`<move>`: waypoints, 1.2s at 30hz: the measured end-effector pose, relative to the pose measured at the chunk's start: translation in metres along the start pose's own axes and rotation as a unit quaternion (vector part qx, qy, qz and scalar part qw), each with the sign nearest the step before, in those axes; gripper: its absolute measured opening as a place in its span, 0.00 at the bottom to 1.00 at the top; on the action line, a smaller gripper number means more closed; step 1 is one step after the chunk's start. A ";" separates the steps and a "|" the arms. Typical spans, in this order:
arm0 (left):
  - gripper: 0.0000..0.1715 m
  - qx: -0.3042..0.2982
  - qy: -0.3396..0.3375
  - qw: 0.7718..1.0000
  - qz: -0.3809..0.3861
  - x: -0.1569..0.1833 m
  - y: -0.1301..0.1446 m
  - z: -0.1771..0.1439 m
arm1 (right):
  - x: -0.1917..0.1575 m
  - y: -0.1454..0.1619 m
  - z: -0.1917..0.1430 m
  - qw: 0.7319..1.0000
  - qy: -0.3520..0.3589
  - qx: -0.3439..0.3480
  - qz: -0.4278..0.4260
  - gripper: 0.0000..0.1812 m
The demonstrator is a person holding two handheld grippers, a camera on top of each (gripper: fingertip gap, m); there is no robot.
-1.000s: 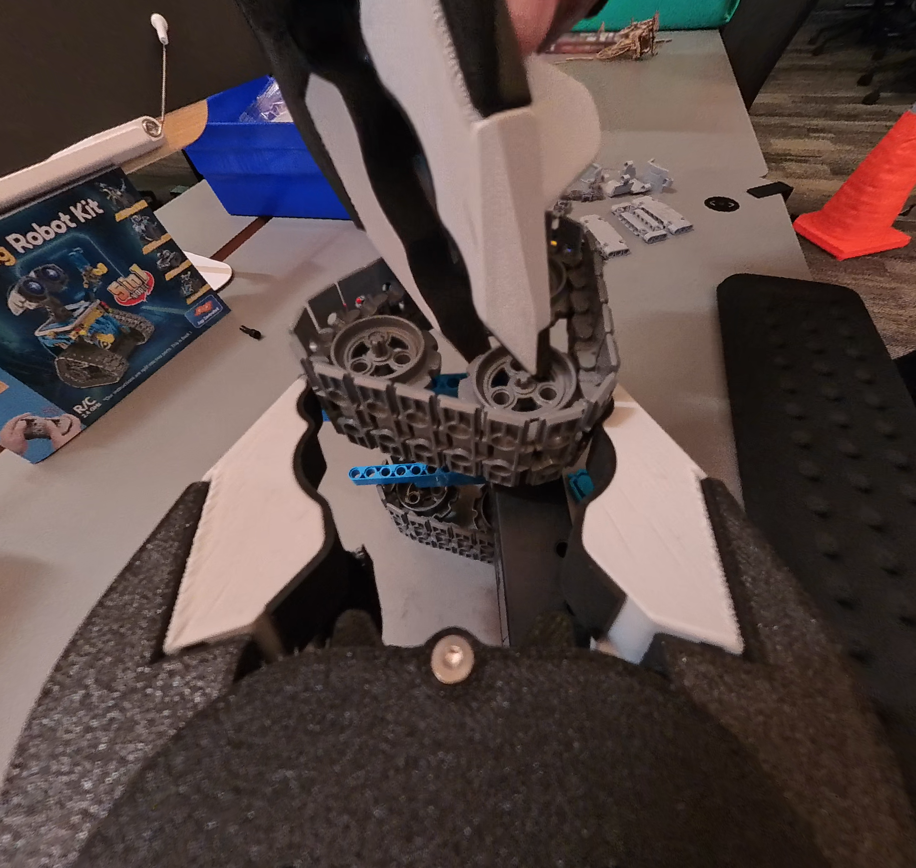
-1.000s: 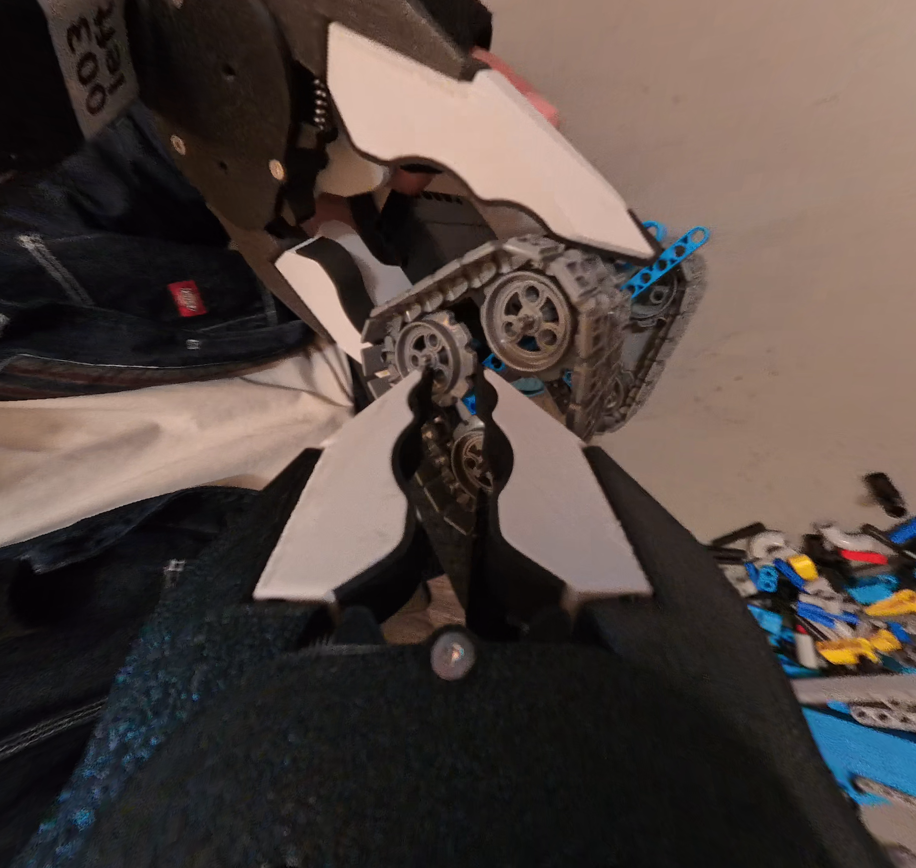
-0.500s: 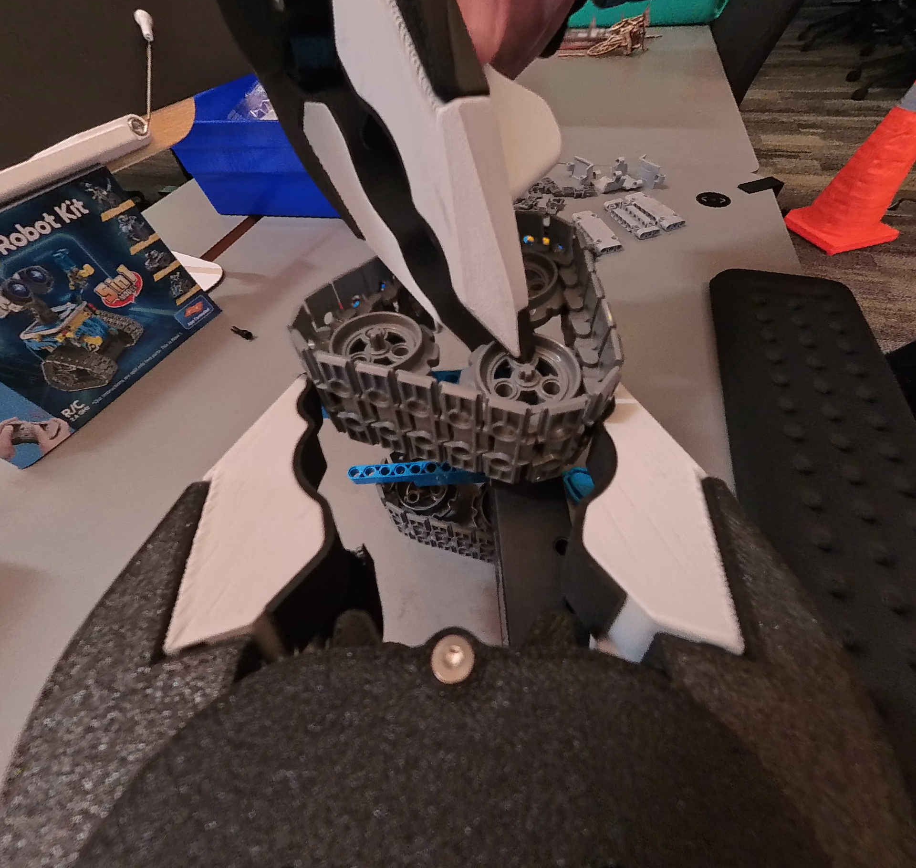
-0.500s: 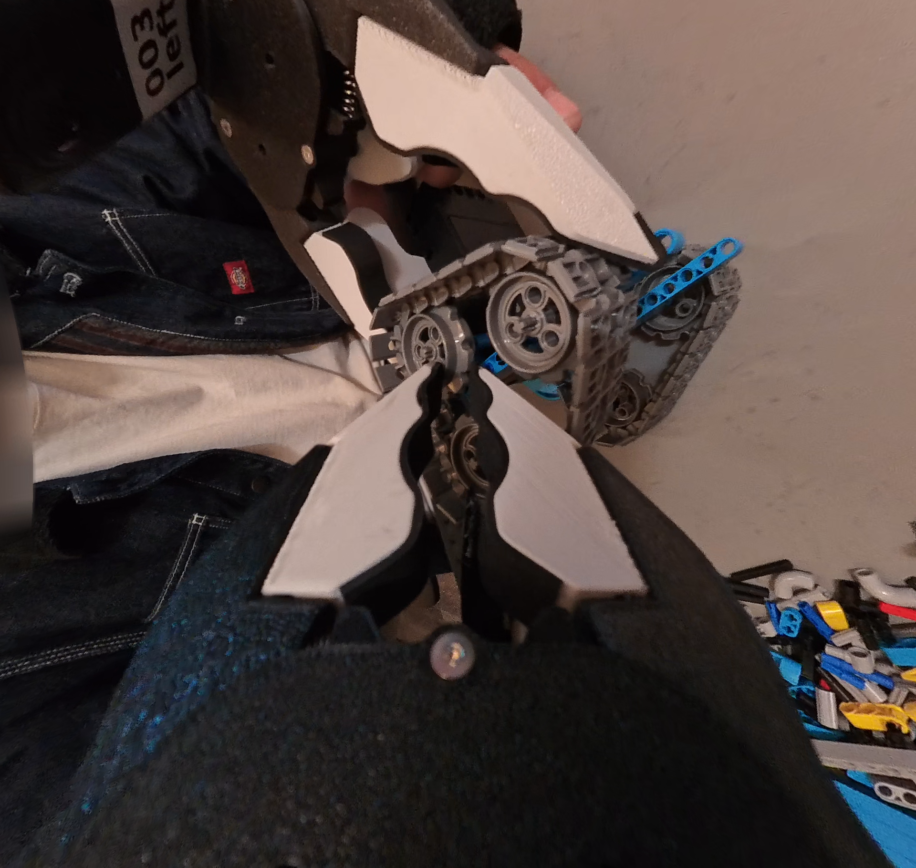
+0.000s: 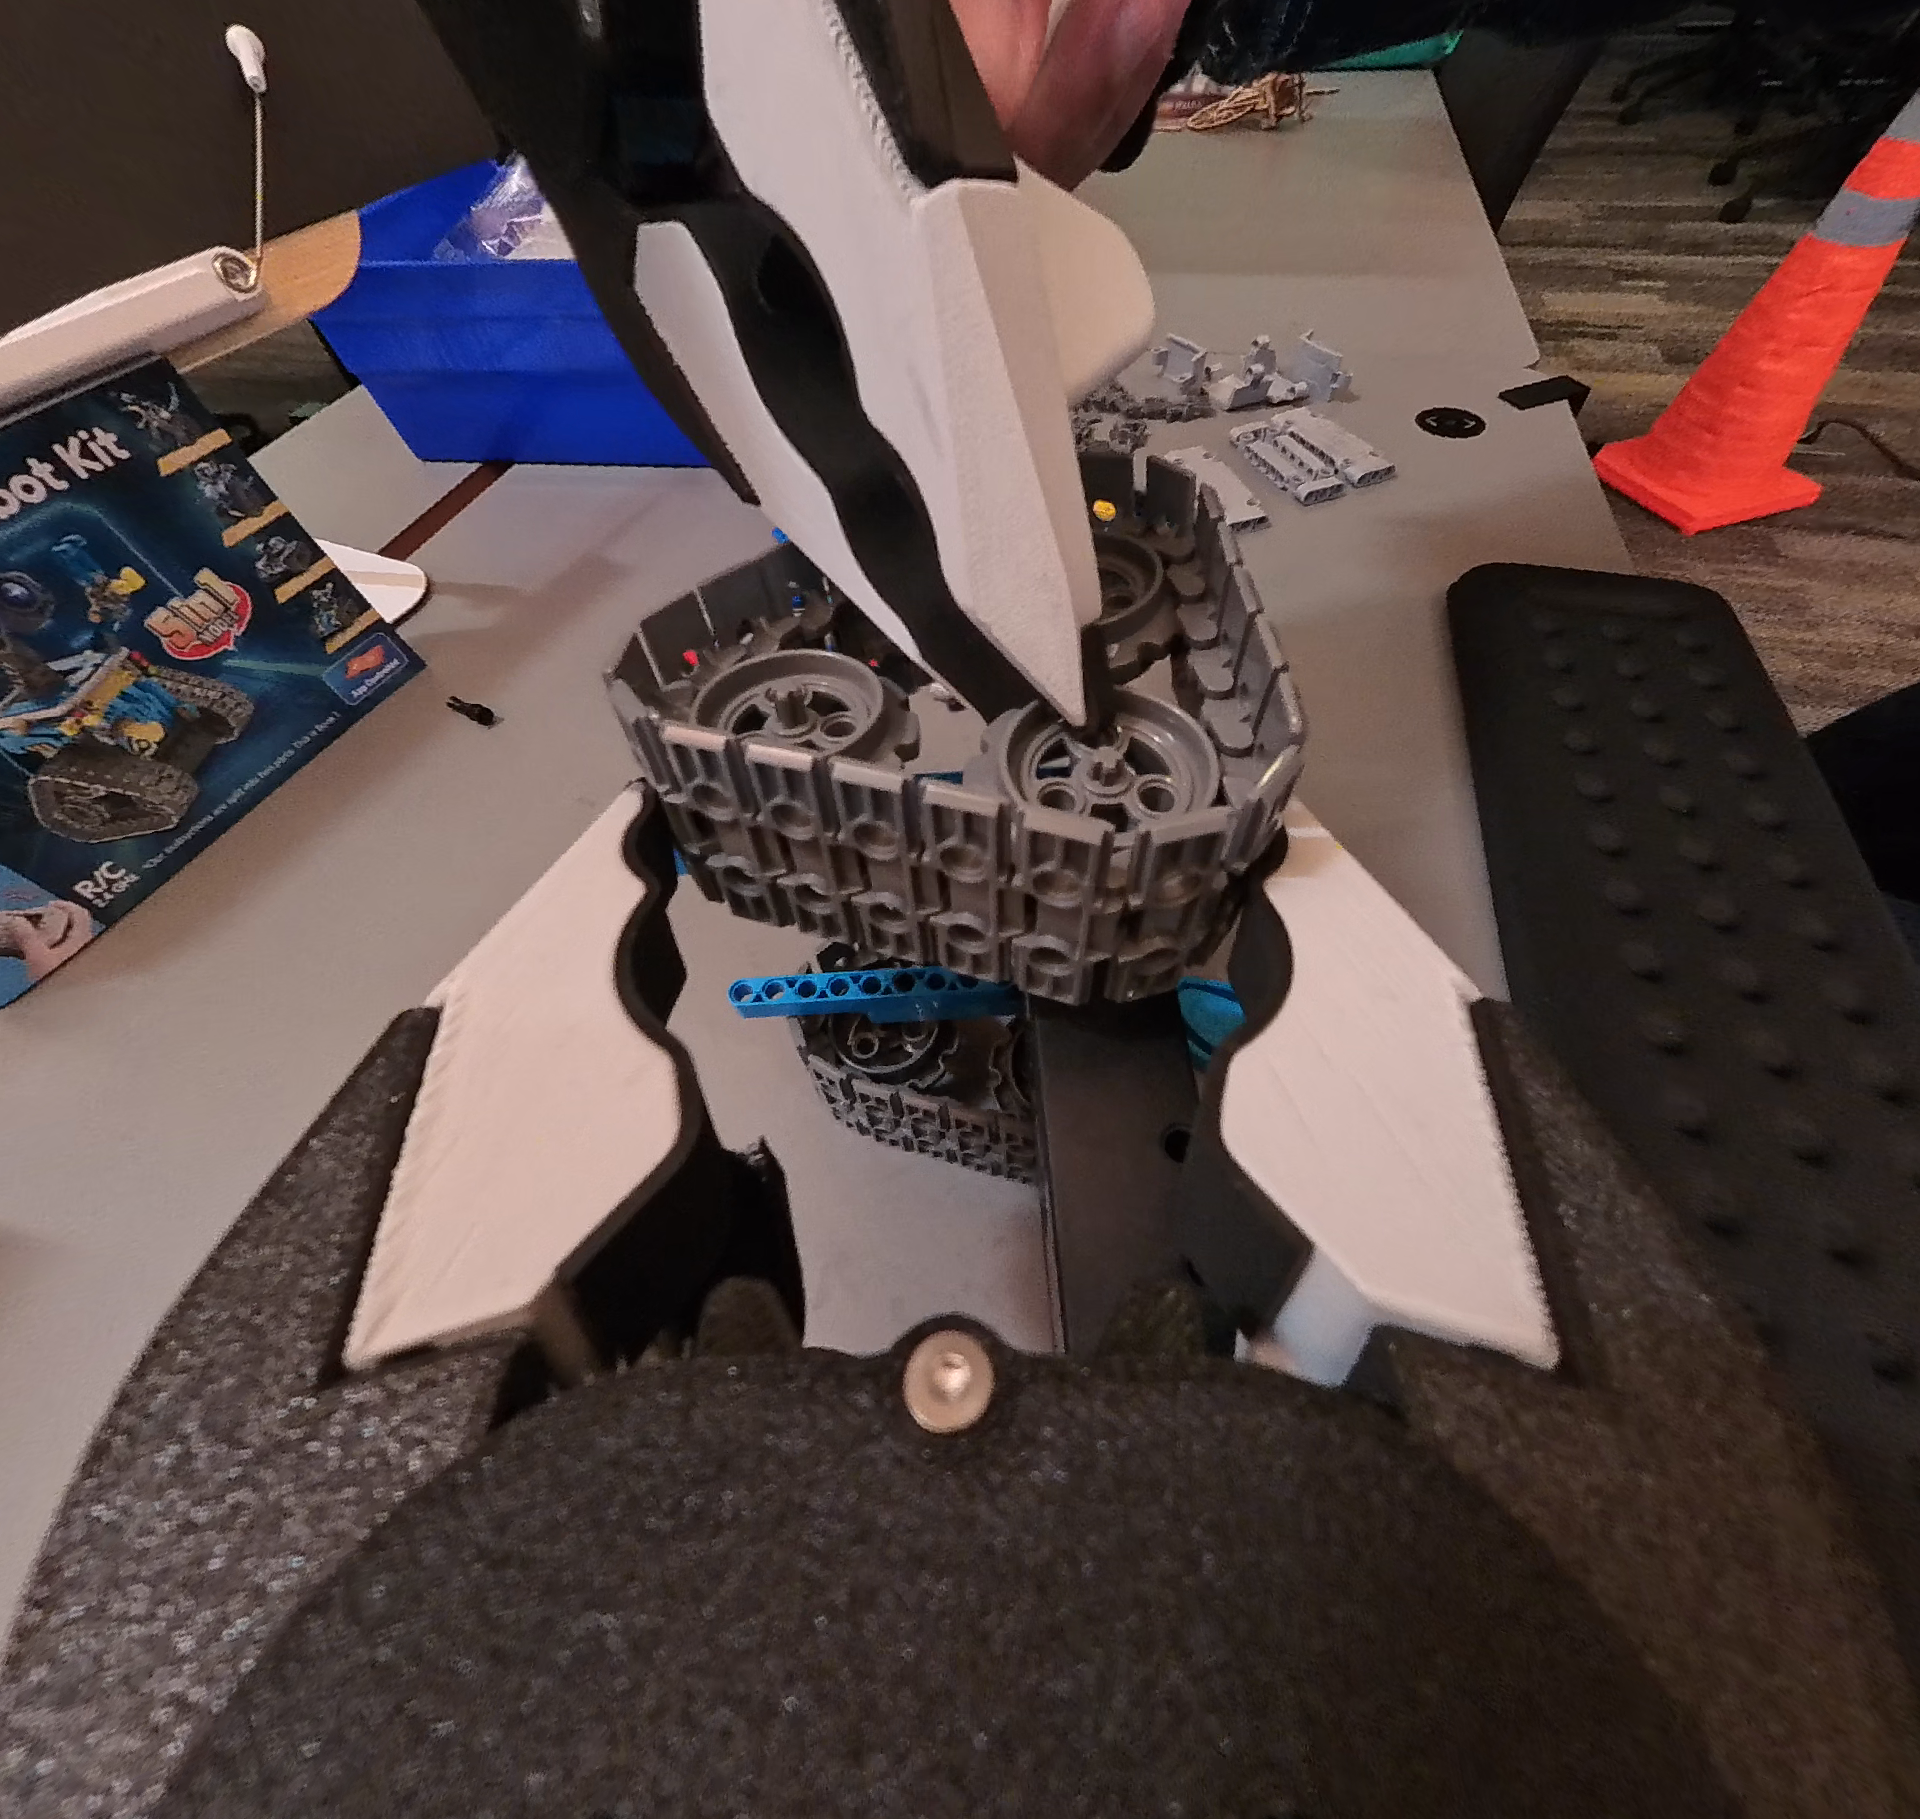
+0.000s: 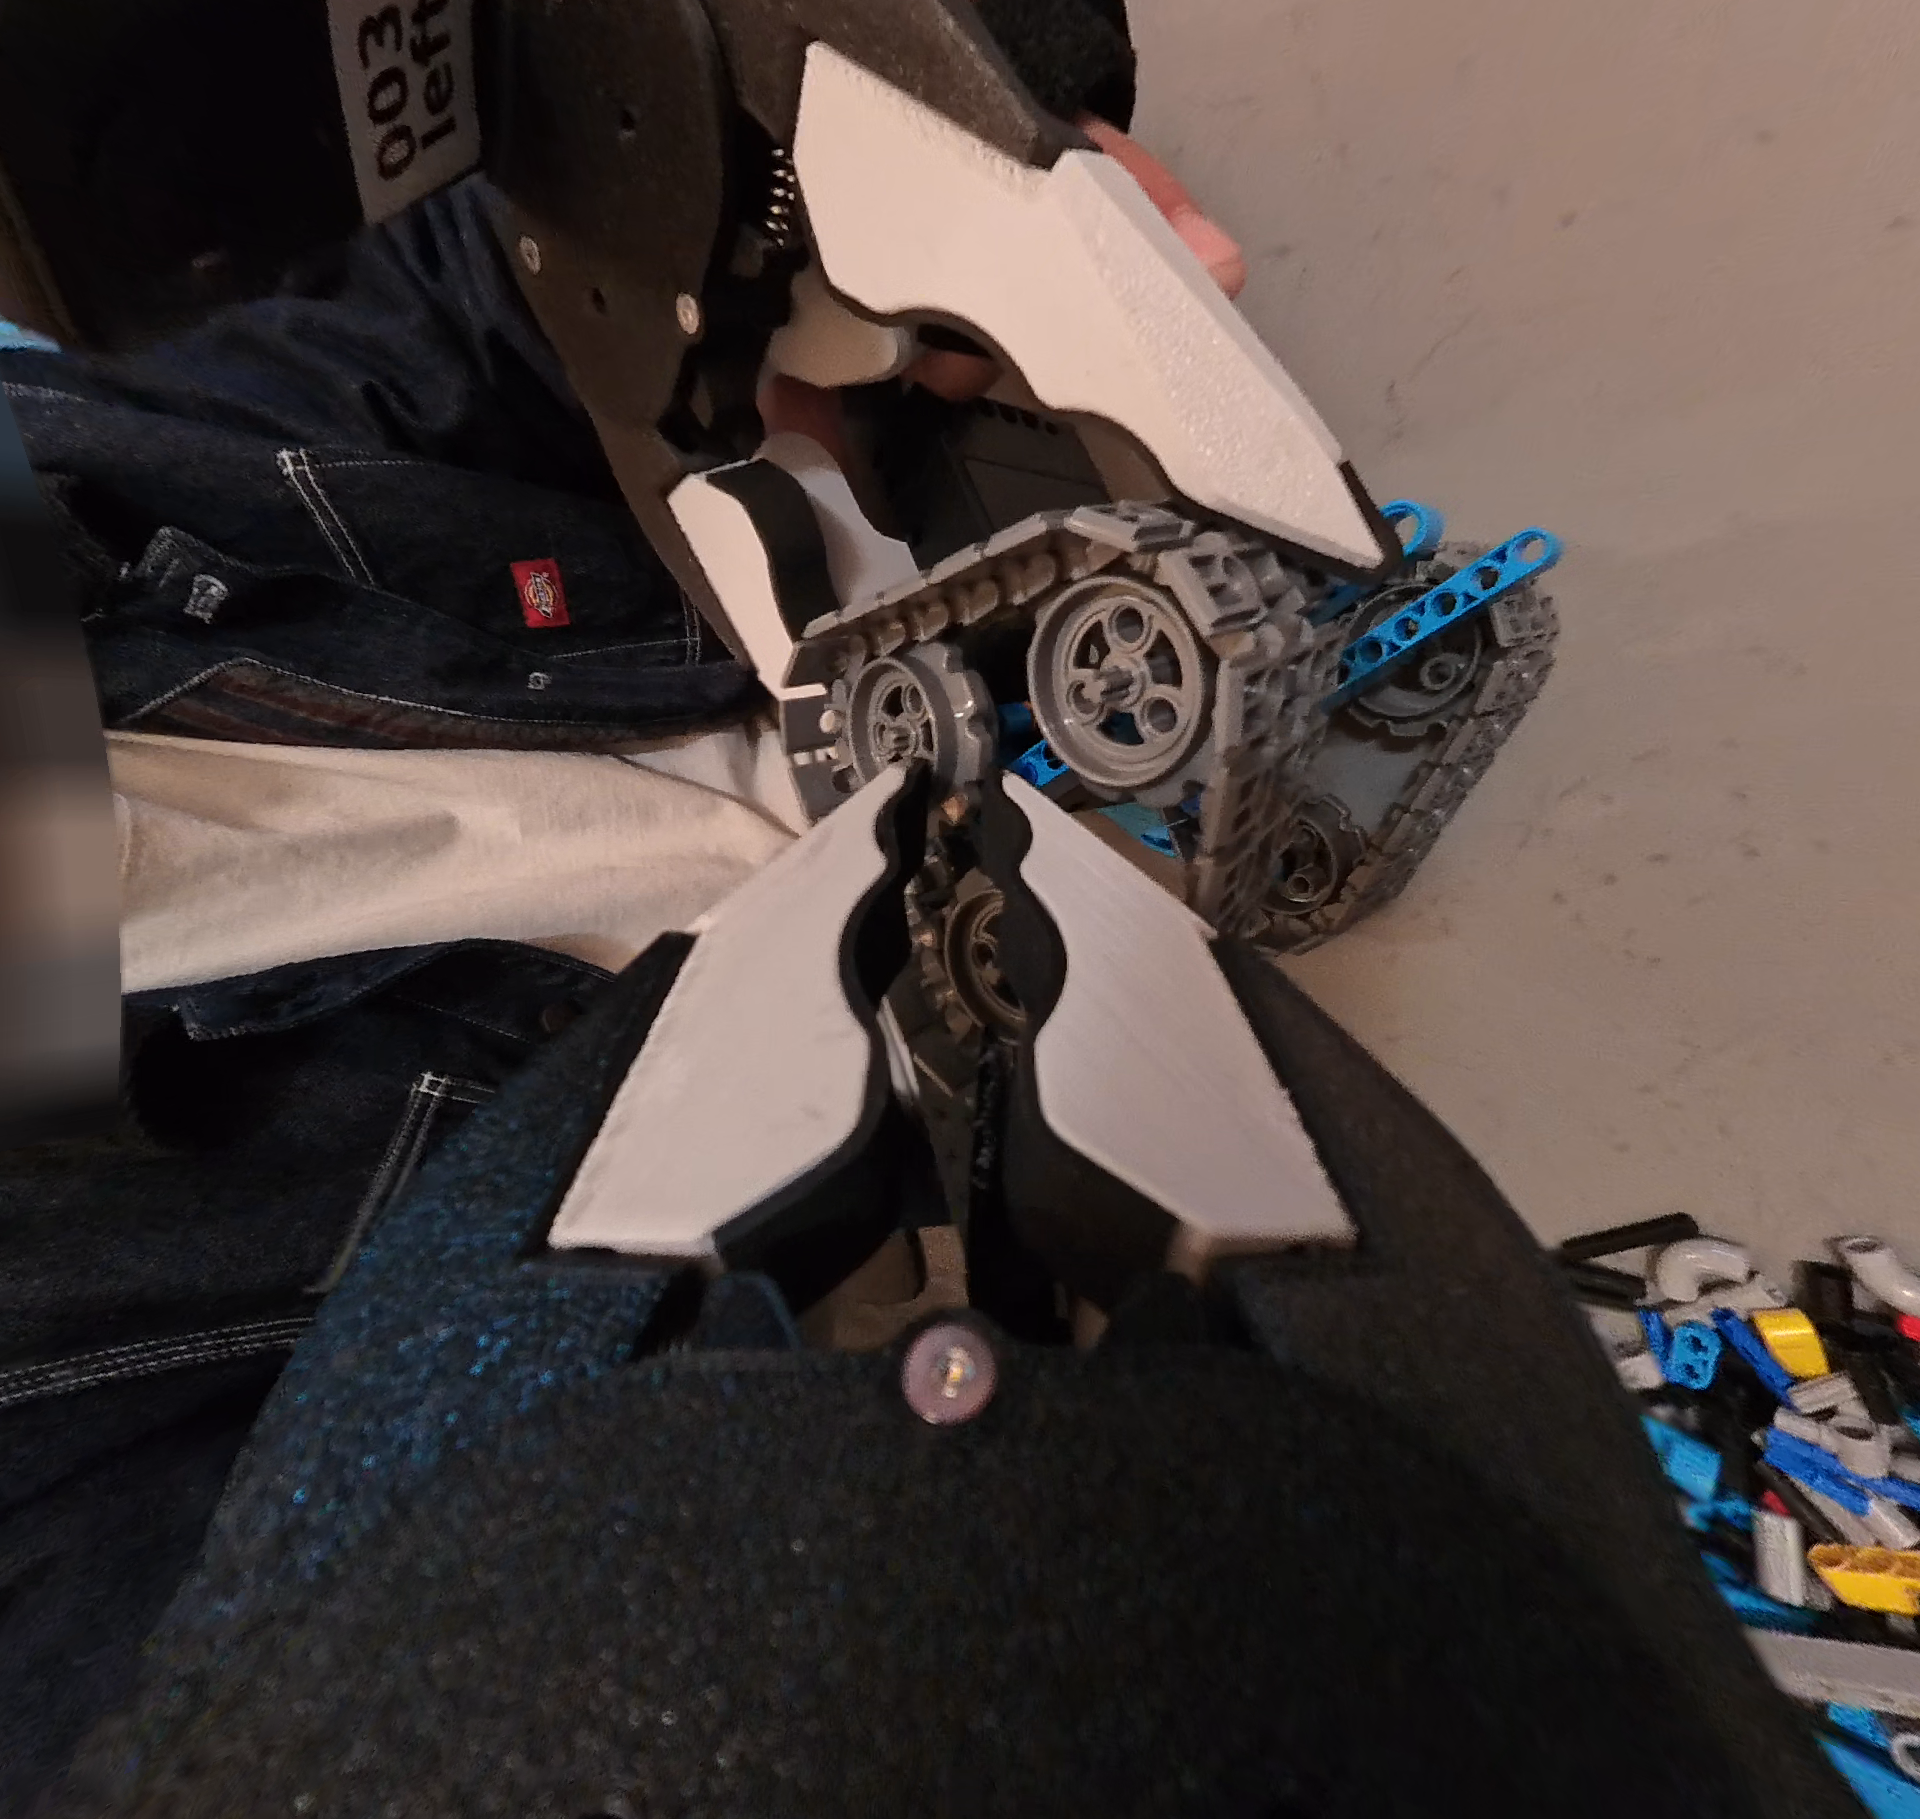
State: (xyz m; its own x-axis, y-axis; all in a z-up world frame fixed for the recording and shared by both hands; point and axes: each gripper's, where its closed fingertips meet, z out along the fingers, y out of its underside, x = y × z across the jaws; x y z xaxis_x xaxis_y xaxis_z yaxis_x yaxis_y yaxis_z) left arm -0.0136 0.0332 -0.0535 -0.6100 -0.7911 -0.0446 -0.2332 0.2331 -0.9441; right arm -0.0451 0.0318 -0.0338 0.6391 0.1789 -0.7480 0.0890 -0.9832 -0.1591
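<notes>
**Q:** So what's on the far left of the left wrist view?

**A:** Kit box [image 5: 156, 668] lying flat on the grey table [image 5: 312, 1042], with a blue bin [image 5: 488, 356] behind it and a tiny black pin [image 5: 470, 708] loose on the tabletop. Middle is the tracked model [image 5: 956, 813], a grey tread loop with spoked wheels and a blue beam [image 5: 862, 992] poking out underneath.

**Q:** And the tongs?

**A:** Left gripper [image 5: 956, 834] is spread wide and clamped around the model: its right finger is against the tread's end, its left one just beside the other end. Right gripper [image 5: 1075, 704] comes down from the top, tips nearly together, and they sit right at the hub of the near wheel [image 5: 1101, 761]. Can't tell if it's pinching the axle or only touching it.

**Q:** Further right?

**A:** Loose grey parts [image 5: 1278, 419] at the back of the table, a black dimpled mat [image 5: 1683, 938] along the edge, an orange cone [image 5: 1766, 335] on the carpet.

**Q:** Right wrist view add anything?

**A:** Person's denim jacket [image 6: 312, 574] on the left. Then the right gripper [image 6: 951, 793], a narrow gap between its fingers, noses up to a small toothed wheel [image 6: 904, 720] on the model [image 6: 1143, 689]. Left gripper [image 6: 1081, 616] straddles it from above. Pile of coloured parts [image 6: 1787, 1406] bottom right.
</notes>
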 end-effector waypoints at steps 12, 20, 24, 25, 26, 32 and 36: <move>0.63 0.001 -0.004 1.000 0.003 0.001 -0.001 0.000 | -0.011 -0.001 0.002 0.999 0.019 0.004 0.036 0.19; 0.63 0.000 -0.005 1.000 0.000 0.000 0.000 0.001 | -0.003 -0.002 0.003 0.995 0.081 0.019 0.048 0.13; 0.63 -0.002 -0.006 1.000 0.001 0.000 0.000 0.001 | 0.000 -0.003 0.002 0.994 0.082 0.033 0.060 0.11; 0.63 -0.003 -0.007 1.000 0.002 0.000 0.000 0.001 | 0.000 -0.003 0.002 0.994 0.081 0.036 0.063 0.11; 0.63 -0.003 -0.007 1.000 0.002 0.000 0.000 0.001 | -0.001 -0.004 0.002 0.994 0.077 0.039 0.068 0.11; 0.63 -0.004 -0.008 1.000 0.003 0.001 0.000 0.001 | 0.000 -0.003 0.002 0.993 0.068 0.048 0.083 0.10; 0.63 -0.007 -0.011 1.000 0.008 0.002 0.000 0.001 | 0.000 -0.002 0.002 0.994 0.067 0.045 0.071 0.09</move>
State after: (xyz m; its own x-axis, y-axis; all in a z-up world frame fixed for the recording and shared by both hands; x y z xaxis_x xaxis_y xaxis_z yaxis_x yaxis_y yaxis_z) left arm -0.0135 0.0312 -0.0545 -0.5969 -0.7994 -0.0678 -0.2334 0.2539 -0.9387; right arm -0.0473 0.0337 -0.0346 0.7371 0.0261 -0.6753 -0.0744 -0.9900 -0.1195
